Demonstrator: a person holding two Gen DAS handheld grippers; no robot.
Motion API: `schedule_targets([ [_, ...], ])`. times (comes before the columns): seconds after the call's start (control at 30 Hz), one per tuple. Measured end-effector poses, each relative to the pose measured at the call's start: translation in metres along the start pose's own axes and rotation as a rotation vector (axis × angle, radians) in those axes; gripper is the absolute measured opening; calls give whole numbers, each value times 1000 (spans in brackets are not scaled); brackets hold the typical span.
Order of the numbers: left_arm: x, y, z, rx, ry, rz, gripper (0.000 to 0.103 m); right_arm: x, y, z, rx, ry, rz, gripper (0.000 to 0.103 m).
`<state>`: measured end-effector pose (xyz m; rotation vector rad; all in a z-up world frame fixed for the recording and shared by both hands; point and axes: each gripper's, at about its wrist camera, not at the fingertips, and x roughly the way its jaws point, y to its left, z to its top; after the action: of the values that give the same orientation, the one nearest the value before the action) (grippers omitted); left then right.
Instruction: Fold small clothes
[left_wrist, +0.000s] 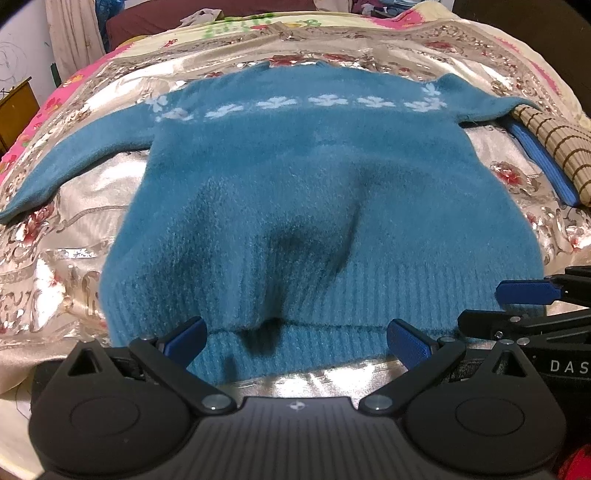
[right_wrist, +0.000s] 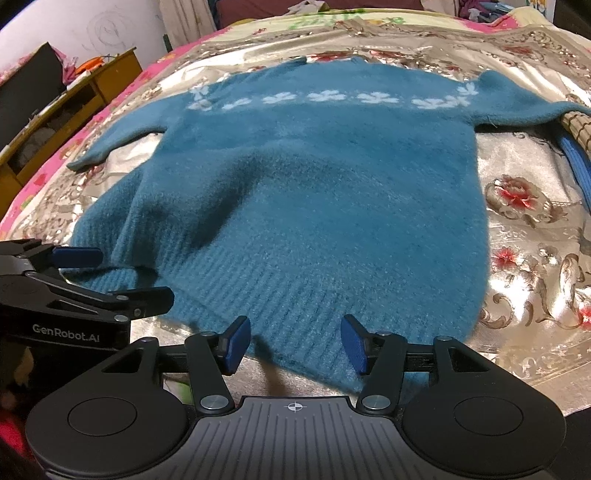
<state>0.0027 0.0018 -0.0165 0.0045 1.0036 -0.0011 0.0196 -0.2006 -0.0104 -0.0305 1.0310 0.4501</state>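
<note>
Sweater (left_wrist: 314, 177): lying spread on the bedspread (left_wrist: 74, 229), hem nearest the grippers.
Striped cloth (left_wrist: 554, 147): sitting right of it, under the sleeve tip.

- This is a home bedroom, and the work surface is a bed.
- A shiny quilt (left_wrist: 92, 236) with red flowers and gold scrolls covers the bed; a pink flowered sheet (left_wrist: 37, 122) shows at its 9 o'clock edge.
- A small blue sweater (left_wrist: 314, 192) lies spread flat on the quilt.
- A wooden shelf (right_wrist: 92, 88) with clutter on top stands at 10 o'clock, against a white wall (right_wrist: 92, 26) marked with pencil scribbles.
- A pale curtain (left_wrist: 72, 33) hangs at 11 o'clock.
- More clothes (left_wrist: 201, 16) lie piled at 12 o'clock beyond the bed.
- A folded checked cloth (left_wrist: 554, 147) rests on the quilt at 3 o'clock.
</note>
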Motion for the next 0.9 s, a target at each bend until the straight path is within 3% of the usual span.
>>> schedule_targets([
  [0.63,0,-2,0,-4,14,4,103,2,-1,1,0,16,-19,54],
  [0.9,-4,4,0,-69,-13,89,103,1,-2,2,2,16,-20,54],
])
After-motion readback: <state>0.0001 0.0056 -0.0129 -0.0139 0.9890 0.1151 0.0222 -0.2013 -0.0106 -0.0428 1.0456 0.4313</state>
